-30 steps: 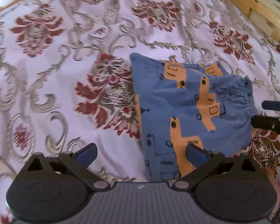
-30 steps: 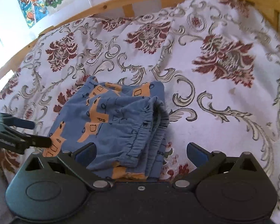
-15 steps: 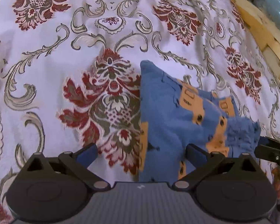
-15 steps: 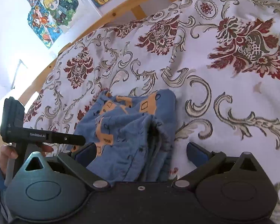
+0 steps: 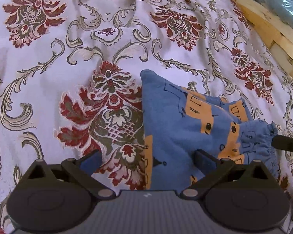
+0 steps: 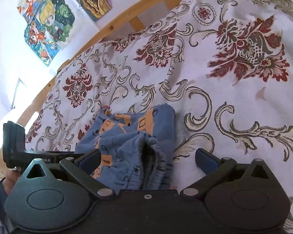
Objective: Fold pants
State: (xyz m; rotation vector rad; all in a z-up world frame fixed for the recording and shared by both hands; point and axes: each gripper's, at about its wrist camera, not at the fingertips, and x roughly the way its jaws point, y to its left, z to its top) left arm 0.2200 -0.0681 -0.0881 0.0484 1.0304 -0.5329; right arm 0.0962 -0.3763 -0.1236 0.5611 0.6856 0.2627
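Left gripper (image 5: 147, 159): jaws spread wide, holding nothing; the folded edge of the blue pants (image 5: 177, 128) lies between its fingers, right pad resting on the cloth. Right gripper (image 6: 146, 159): jaws also wide apart, empty, the gathered elastic waistband (image 6: 152, 161) bunched up between them. Pants sit folded in a compact bundle on the floral bedspread (image 5: 58, 62). Beyond: wooden bed frame (image 6: 115, 24), then cartoon posters (image 6: 48, 23) on the wall.
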